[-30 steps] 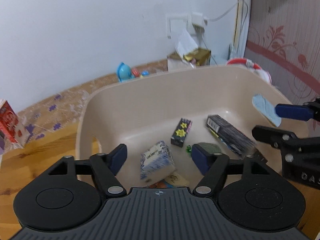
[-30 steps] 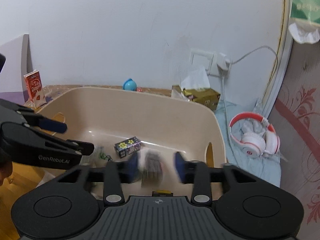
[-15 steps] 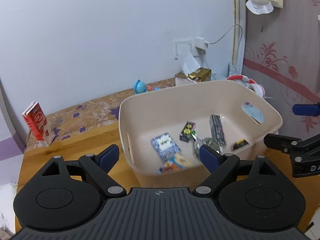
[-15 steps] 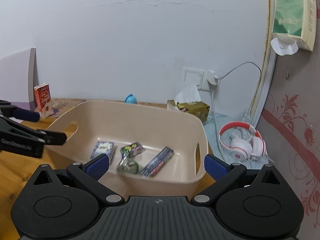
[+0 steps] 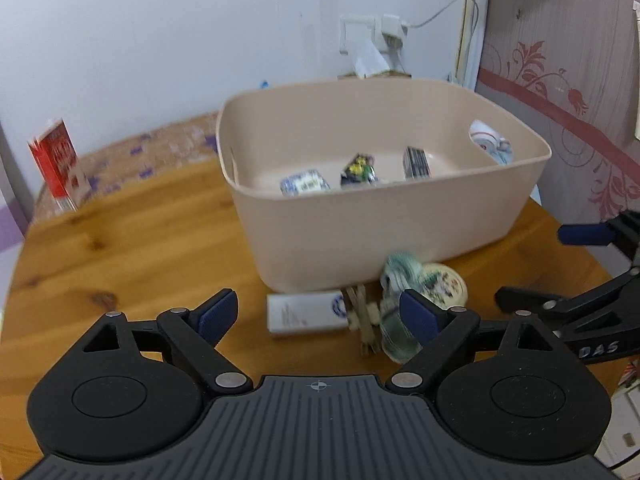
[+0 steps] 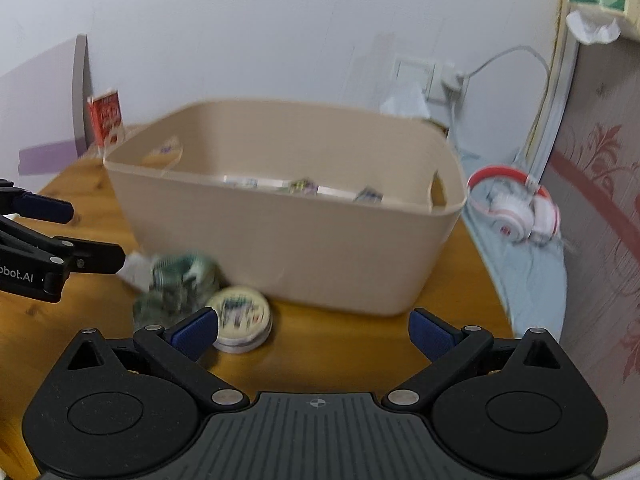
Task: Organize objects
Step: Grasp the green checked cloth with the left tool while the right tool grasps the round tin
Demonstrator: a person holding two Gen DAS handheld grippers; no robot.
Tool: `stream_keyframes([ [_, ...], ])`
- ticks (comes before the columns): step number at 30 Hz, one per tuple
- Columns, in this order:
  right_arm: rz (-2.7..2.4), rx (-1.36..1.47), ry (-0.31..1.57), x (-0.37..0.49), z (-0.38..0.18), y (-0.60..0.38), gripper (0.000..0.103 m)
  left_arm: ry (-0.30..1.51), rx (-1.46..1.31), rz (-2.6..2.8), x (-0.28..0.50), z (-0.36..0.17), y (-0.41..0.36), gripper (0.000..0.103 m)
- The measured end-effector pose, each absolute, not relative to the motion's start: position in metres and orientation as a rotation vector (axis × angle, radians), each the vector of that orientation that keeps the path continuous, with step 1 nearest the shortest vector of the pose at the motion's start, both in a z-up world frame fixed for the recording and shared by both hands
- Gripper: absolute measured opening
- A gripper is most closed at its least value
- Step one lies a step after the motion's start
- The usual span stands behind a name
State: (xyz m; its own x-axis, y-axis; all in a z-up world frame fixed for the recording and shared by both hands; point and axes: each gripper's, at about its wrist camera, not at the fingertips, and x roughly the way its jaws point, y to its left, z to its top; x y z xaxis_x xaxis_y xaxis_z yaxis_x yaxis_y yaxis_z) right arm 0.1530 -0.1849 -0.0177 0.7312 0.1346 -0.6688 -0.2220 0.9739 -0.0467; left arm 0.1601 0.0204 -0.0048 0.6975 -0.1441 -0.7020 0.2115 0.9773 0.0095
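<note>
A beige plastic bin (image 5: 360, 232) (image 6: 280, 240) stands on the wooden table and holds several small packets (image 5: 304, 184). In front of it lie a white box (image 5: 304, 314), a wooden clip piece (image 5: 364, 320), a crumpled green-white packet (image 5: 400, 276) (image 6: 180, 276) and a round tin (image 5: 444, 286) (image 6: 240, 318). My left gripper (image 5: 320, 314) is open and empty, low over the white box. My right gripper (image 6: 314, 330) is open and empty, its left finger beside the tin. Each gripper shows at the edge of the other's view.
A red carton (image 5: 56, 164) (image 6: 105, 118) stands at the back left of the table (image 5: 120, 240). Red-white headphones (image 6: 516, 208) lie on a blue cloth to the right. A tissue box and a wall socket (image 5: 372, 36) are behind the bin.
Both grippers have pulled back out of the bin and come down low in front of it. The packets they dropped lie inside the bin. The items in front of the bin have come into view.
</note>
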Motion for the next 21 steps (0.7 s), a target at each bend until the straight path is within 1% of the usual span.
stream_keyframes([
  [7,0.230,-0.111,0.787,0.155,-0.048,-0.177,0.103,0.804,0.055,-0.216,0.167,-0.016,0.015,0.090],
  [12,0.235,-0.112,0.796,0.163,-0.056,-0.173,0.103,0.818,-0.009,-0.268,0.178,-0.018,0.011,0.090],
  [16,0.240,-0.114,0.800,0.170,-0.062,-0.172,0.103,0.826,0.031,-0.258,0.188,-0.026,0.000,0.089],
  [17,0.240,-0.111,0.801,0.170,-0.062,-0.172,0.103,0.833,0.045,-0.245,0.190,-0.028,-0.002,0.087],
  [19,0.240,-0.096,0.801,0.173,-0.065,-0.172,0.103,0.854,0.052,-0.238,0.197,-0.034,-0.004,0.071],
  [21,0.245,-0.080,0.803,0.175,-0.069,-0.170,0.103,0.890,0.033,-0.259,0.203,-0.039,-0.003,0.064],
])
